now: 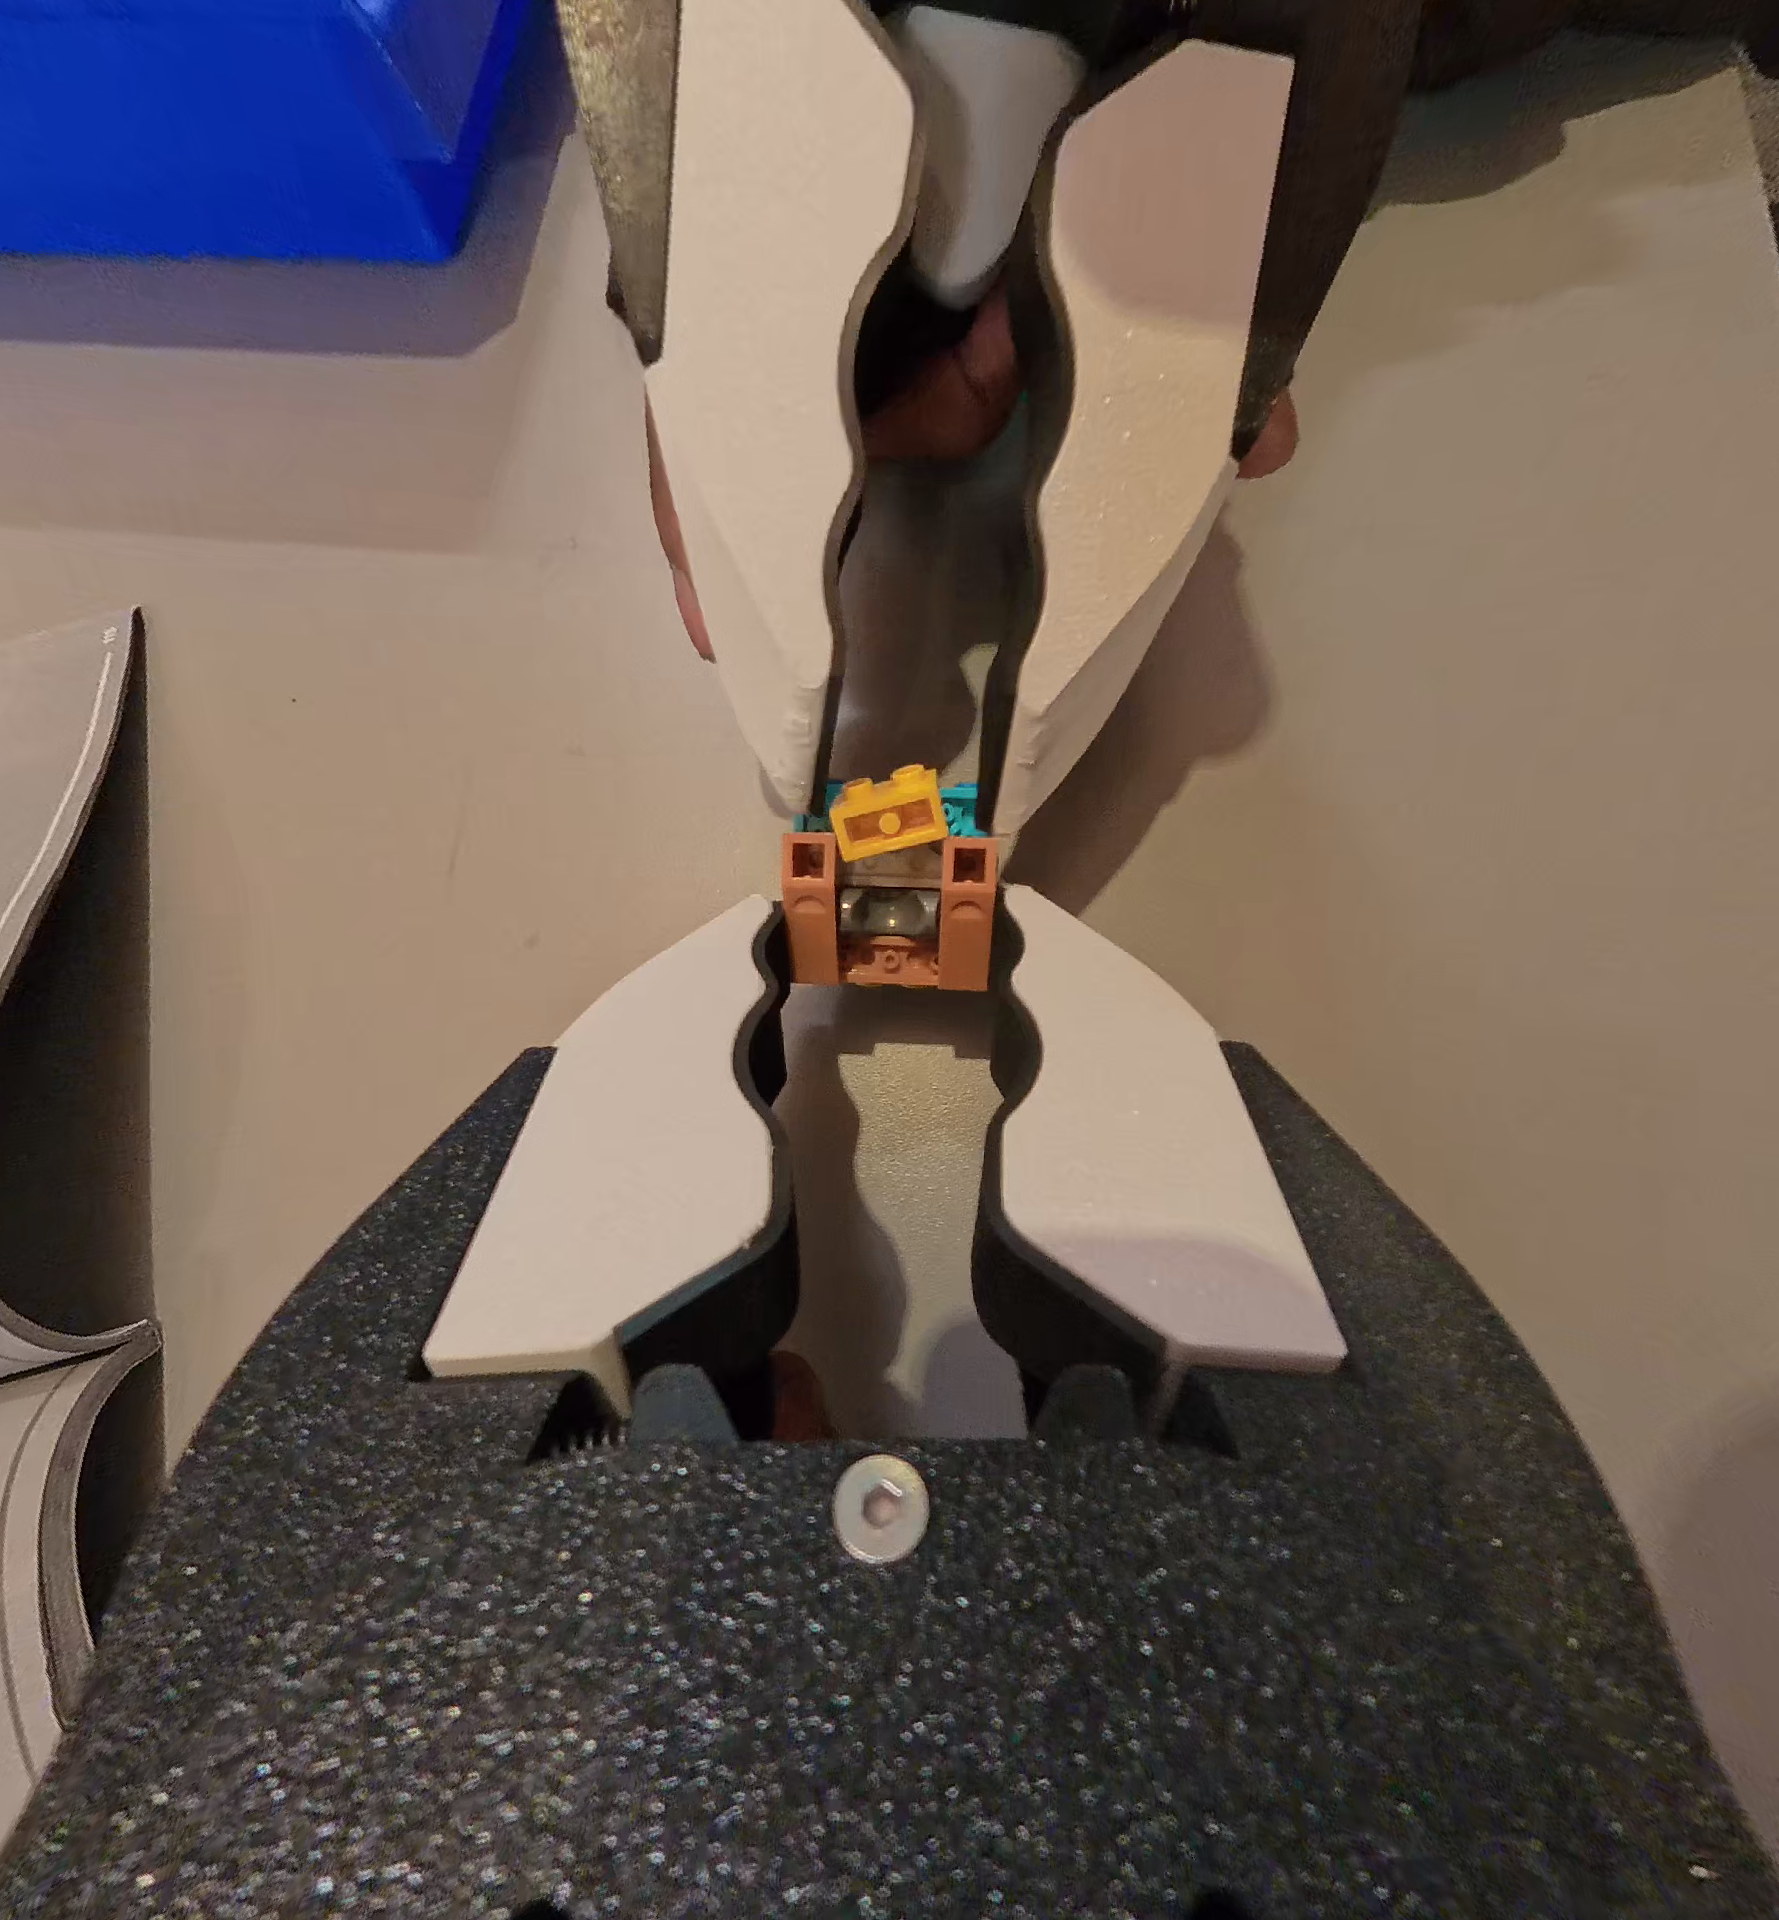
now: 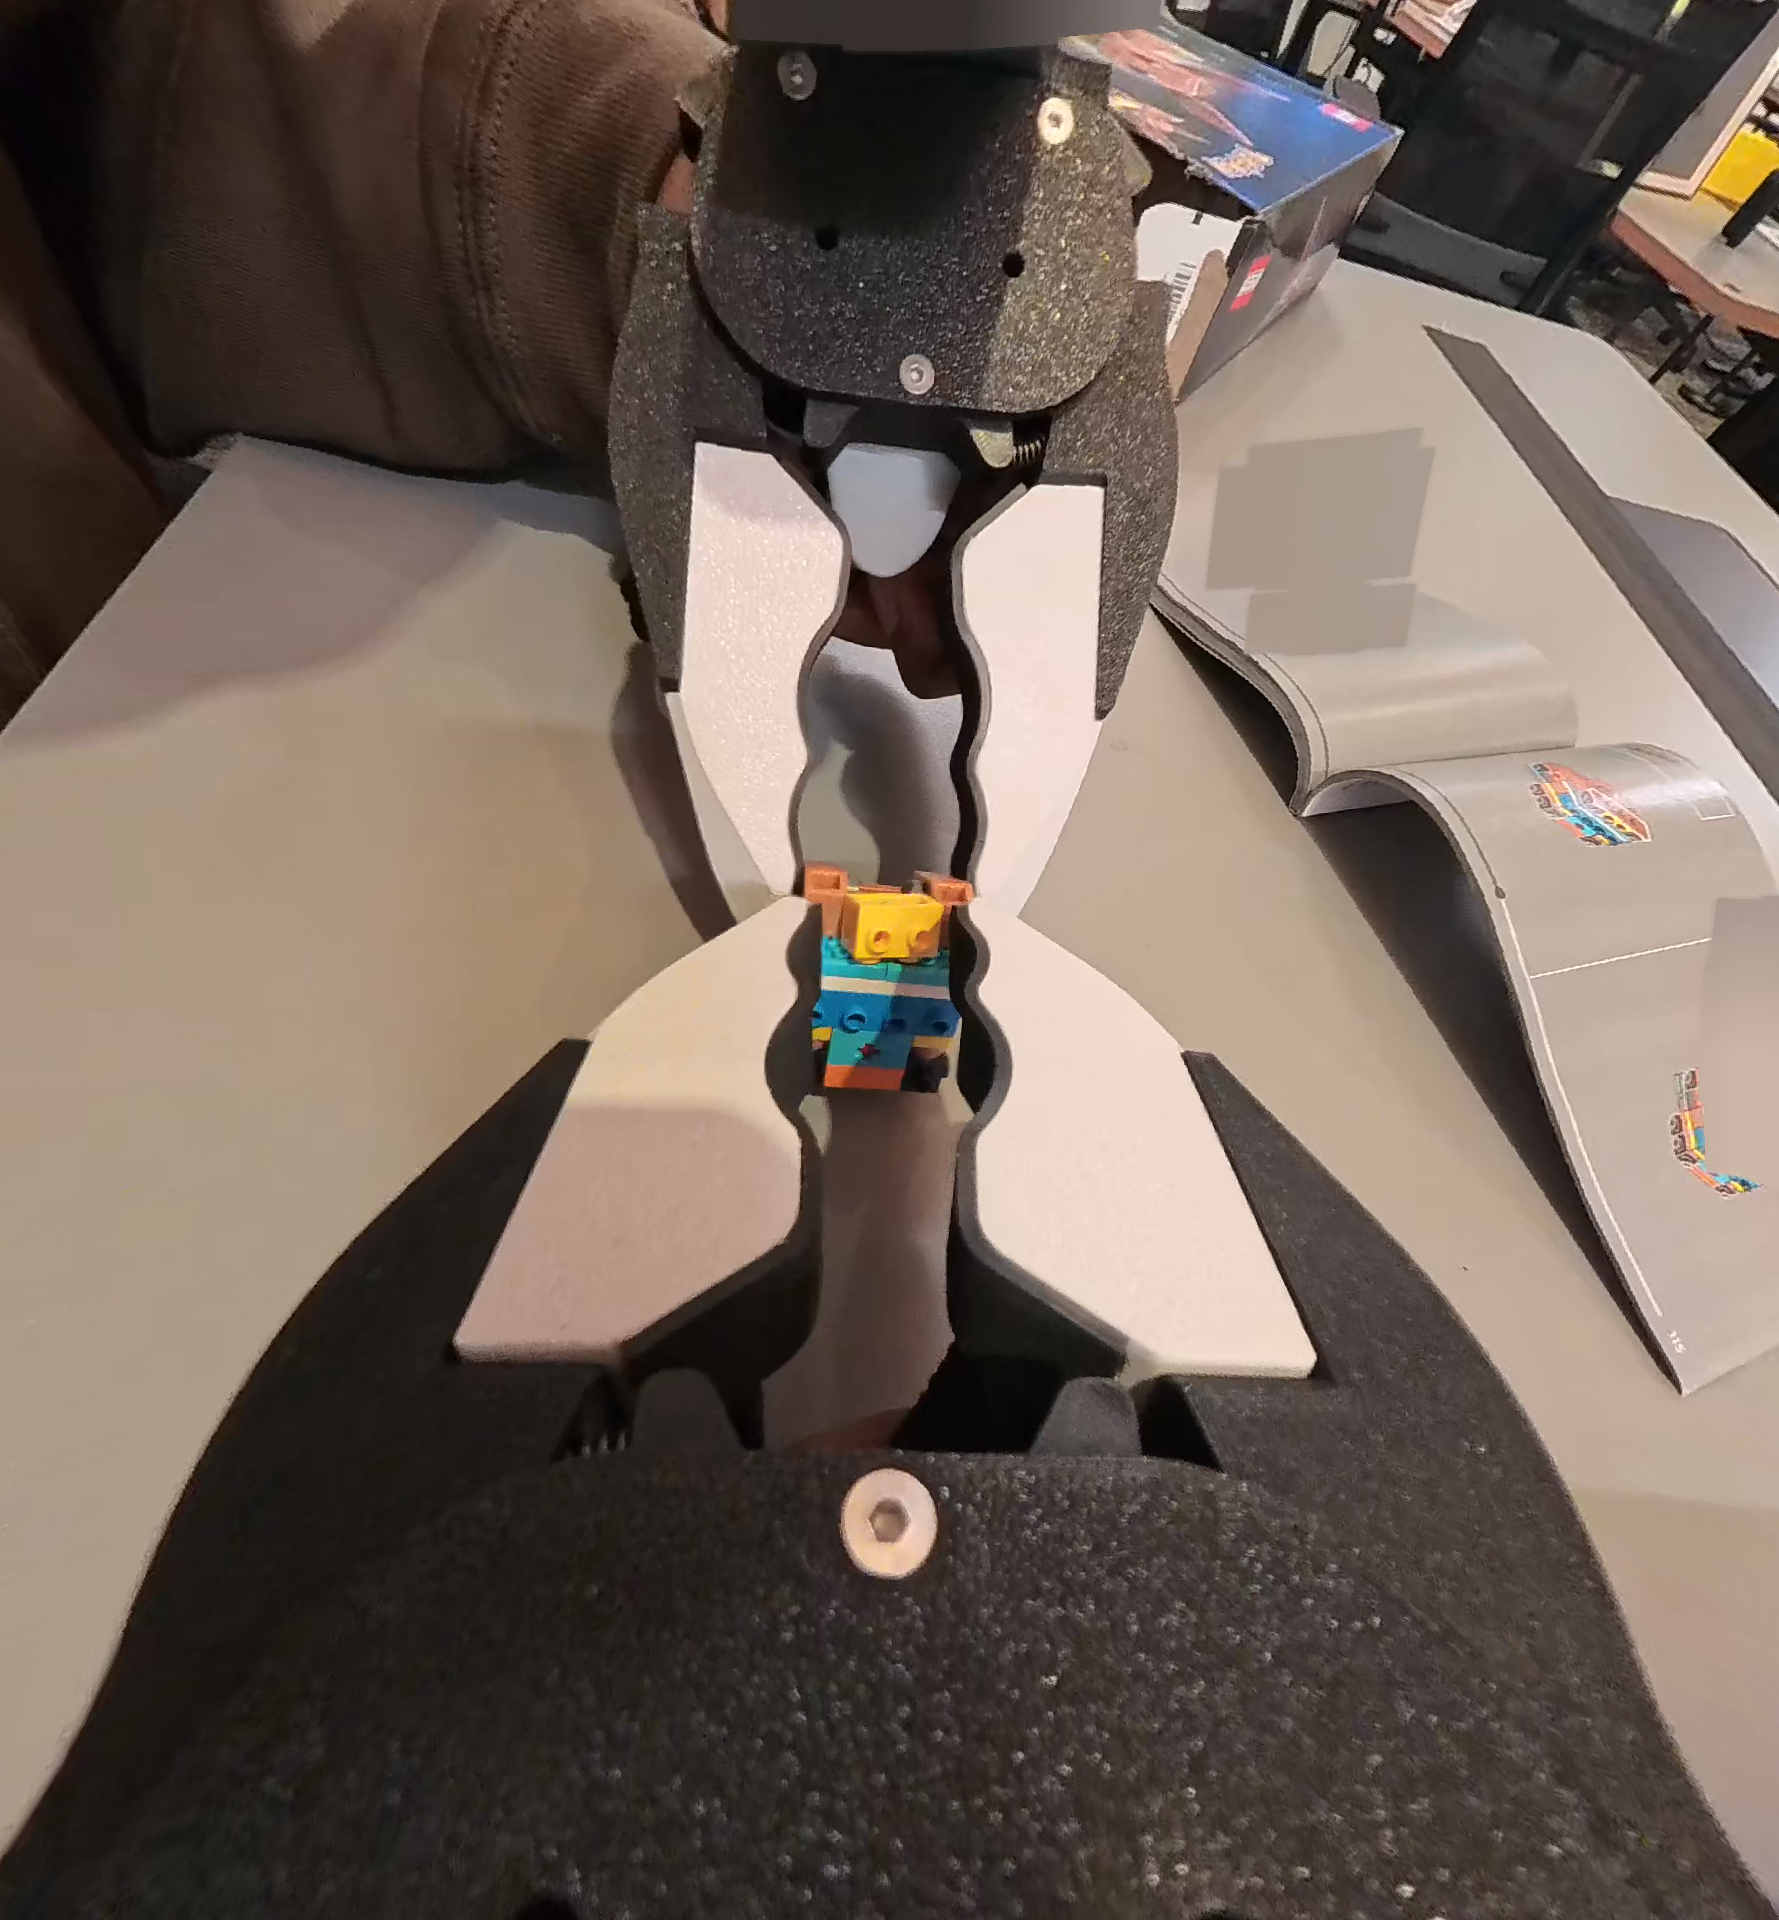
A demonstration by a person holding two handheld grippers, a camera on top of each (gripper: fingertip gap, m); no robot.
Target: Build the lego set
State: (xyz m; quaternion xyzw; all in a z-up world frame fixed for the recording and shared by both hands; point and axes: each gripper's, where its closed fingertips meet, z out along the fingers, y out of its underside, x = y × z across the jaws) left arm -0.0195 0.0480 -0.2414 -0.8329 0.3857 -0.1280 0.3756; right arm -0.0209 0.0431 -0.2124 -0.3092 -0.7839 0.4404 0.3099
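Landmark: lego assembly (image 1: pixel 887 914), held above desk (image 1: pixel 397 831). Left gripper (image 1: pixel 890 935) fingers (image 1: pixel 656 1091) flank assembly from near side; right gripper (image 1: pixel 900 800) fingers close on its far end, tip to tip with left. Small brick (image 1: pixel 887 821) sits tilted on assembly, between both sets of tips. In left wrist view: instruction booklet (image 1: pixel 23 935) lies open on desk, left of assembly; bin (image 1: pixel 210 125) far left behind it. In right wrist view: box (image 2: pixel 1269 187) on desk, beyond booklet.
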